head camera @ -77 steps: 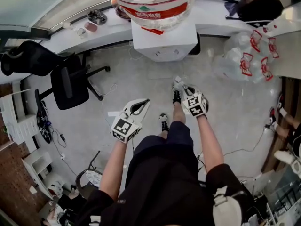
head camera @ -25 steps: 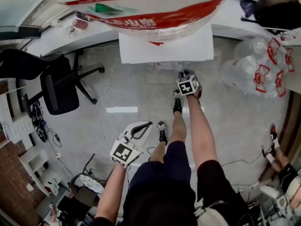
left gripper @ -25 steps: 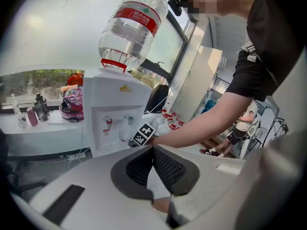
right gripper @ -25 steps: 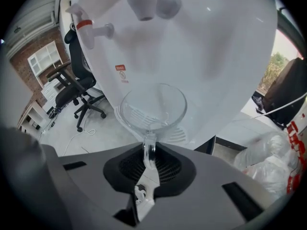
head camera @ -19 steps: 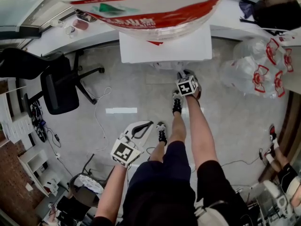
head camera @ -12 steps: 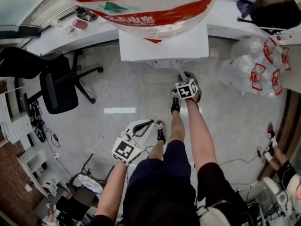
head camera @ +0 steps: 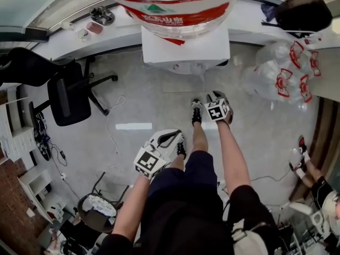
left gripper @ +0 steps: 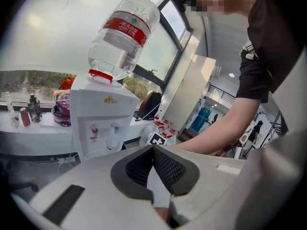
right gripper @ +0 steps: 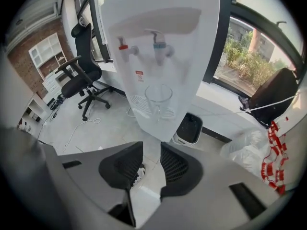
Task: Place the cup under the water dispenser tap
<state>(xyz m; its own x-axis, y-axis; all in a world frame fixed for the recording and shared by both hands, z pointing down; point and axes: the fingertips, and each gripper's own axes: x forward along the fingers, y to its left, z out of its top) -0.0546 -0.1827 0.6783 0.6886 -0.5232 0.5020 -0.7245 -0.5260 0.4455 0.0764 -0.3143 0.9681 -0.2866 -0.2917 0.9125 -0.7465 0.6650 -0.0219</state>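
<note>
- Fingers point(right gripper: 173, 168) of the right gripper point(right gripper: 151, 147) stand spread, with nothing between them; its jaws have just swung wide and then drawn in a little; only floor shows through the gap.
- Fingers point(left gripper: 168, 169) of the left gripper point(left gripper: 153, 149) are pressed together at the tips, pinching nothing.
- At twelve o'clock from the right gripper, and apart from it, the clear cup point(right gripper: 159, 97) stands upright on the drip grille point(right gripper: 136, 107) in the recess of the water dispenser point(right gripper: 192, 56); the blue tap point(right gripper: 160, 47) hangs right over its rim; the red tap point(right gripper: 125, 47) sits at ten o'clock of the cup.
- Edges: the recess's upper lip overhangs both taps; the grille's front edge lies just before the cup; open air runs from there to the spread jaws.
- An upturned bottle point(head camera: 175, 4) crowns the dispenser.
- Seen from the head, open pale floor point(head camera: 159, 100) lies between the person and the dispenser at twelve o'clock; a white cable point(head camera: 109, 124) trails at nine o'clock; an office chair point(head camera: 69, 97) stands at ten; clear bags point(head camera: 284, 70) with red handles crowd two o'clock.
- A black bin point(right gripper: 189, 127) sits just beside the dispenser's foot, at five o'clock of the cup.
- A pale ledge point(head camera: 69, 44) runs behind the dispenser; a dark bag point(head camera: 297, 12) rests on it at one o'clock.
</note>
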